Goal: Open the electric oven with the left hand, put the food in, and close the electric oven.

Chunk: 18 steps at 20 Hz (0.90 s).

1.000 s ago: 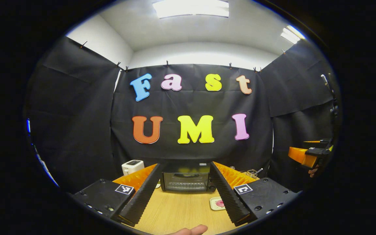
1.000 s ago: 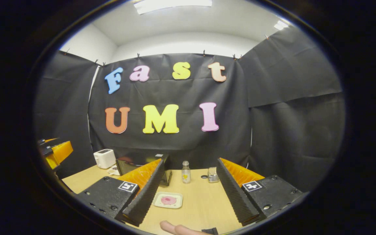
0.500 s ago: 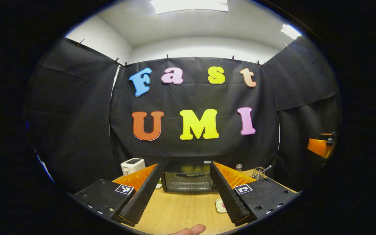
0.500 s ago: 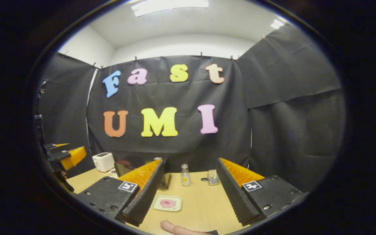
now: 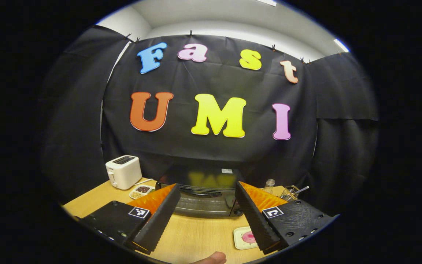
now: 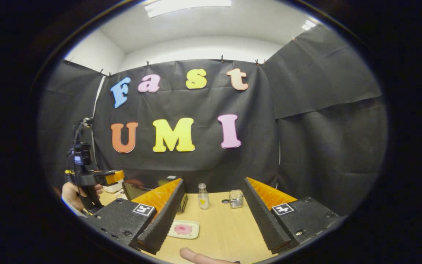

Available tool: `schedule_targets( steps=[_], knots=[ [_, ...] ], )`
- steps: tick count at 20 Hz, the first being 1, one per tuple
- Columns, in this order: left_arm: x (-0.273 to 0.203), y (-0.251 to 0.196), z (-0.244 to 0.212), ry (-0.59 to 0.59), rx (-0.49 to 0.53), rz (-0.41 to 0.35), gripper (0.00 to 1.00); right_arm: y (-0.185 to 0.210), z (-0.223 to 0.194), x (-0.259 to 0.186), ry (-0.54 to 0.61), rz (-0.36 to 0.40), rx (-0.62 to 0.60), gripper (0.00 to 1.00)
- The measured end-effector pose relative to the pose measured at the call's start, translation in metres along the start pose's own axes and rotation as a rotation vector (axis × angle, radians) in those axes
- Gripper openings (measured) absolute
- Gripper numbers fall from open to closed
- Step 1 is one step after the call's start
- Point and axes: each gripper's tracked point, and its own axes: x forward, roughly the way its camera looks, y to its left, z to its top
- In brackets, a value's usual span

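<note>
Left gripper view: left gripper point(image 5: 206, 212) hovers over the desk point(image 5: 196, 240), jaws spread wide, nothing between them. Electric oven point(image 5: 203, 192) sits straight ahead at the back of the desk against the black cloth, door shut, framed between the two fingers. White toaster point(image 5: 123, 171) stands to its left, a small dish of dark bits point(image 5: 142, 190) just beside the toaster's base. Food, a pink round piece on a small pale tray point(image 5: 241, 238), lies on the desk in front of the oven's right side, partly hidden by the right finger. Bottle point(image 5: 269, 185) and a wire holder with a utensil point(image 5: 291, 192) stand right of the oven.

Right gripper view: right gripper point(image 6: 211, 216) also has jaws released and wide apart, empty, above the desk point(image 6: 229, 234). Tray with food point(image 6: 183, 229) lies just ahead near its left finger. Bottle point(image 6: 203, 197) and a small jar point(image 6: 236, 198) stand farther back. Oven point(image 6: 137, 187) is at the left, partly behind the finger. Left gripper point(image 6: 103, 177) is seen at far left, held by a hand point(image 6: 72, 192), near the oven.
</note>
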Motion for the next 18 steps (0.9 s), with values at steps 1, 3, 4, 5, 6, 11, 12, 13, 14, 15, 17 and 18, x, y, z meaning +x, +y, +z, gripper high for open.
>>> schedule_targets(
  steps=[1, 3, 4, 5, 6, 11, 12, 13, 14, 15, 17, 18],
  knots=[
    [0.017, 0.001, -0.011, 0.042, -0.031, -0.004, 0.96, -0.004, -0.001, 0.003, 0.000, -0.008, 0.003, 0.98],
    [0.048, 0.006, -0.023, 0.104, -0.081, 0.012, 0.95, -0.010, -0.005, 0.008, 0.003, -0.016, 0.007, 1.00],
    [0.060, 0.006, -0.026, 0.110, -0.082, 0.013, 0.95, -0.012, -0.008, 0.010, 0.007, -0.018, 0.006, 1.00],
    [0.074, 0.010, -0.028, 0.112, -0.073, 0.022, 0.95, -0.015, -0.010, 0.013, 0.011, -0.021, 0.005, 1.00],
    [0.088, 0.013, -0.029, 0.110, -0.061, 0.029, 0.94, -0.017, -0.013, 0.016, 0.015, -0.023, 0.004, 0.98],
    [0.136, 0.021, -0.037, 0.110, 0.036, 0.038, 0.94, -0.029, -0.022, 0.026, 0.027, -0.041, -0.002, 0.98],
    [0.141, 0.021, -0.038, 0.109, 0.051, 0.034, 0.95, -0.032, -0.023, 0.027, 0.030, -0.045, -0.002, 0.98],
    [0.145, 0.019, -0.043, 0.109, 0.051, 0.031, 0.94, -0.034, -0.024, 0.029, 0.034, -0.049, -0.004, 0.98],
    [0.150, 0.017, -0.048, 0.119, 0.046, 0.022, 0.94, -0.034, -0.025, 0.029, 0.036, -0.050, -0.007, 0.98],
    [0.153, 0.016, -0.054, 0.136, 0.044, 0.019, 0.94, -0.035, -0.024, 0.029, 0.034, -0.050, -0.010, 0.98],
    [0.159, 0.015, -0.065, 0.166, 0.071, 0.028, 0.94, -0.036, -0.022, 0.028, 0.027, -0.052, -0.015, 0.98],
    [0.163, 0.013, -0.070, 0.180, 0.096, 0.026, 0.95, -0.038, -0.022, 0.028, 0.026, -0.061, -0.015, 0.98]
  ],
)
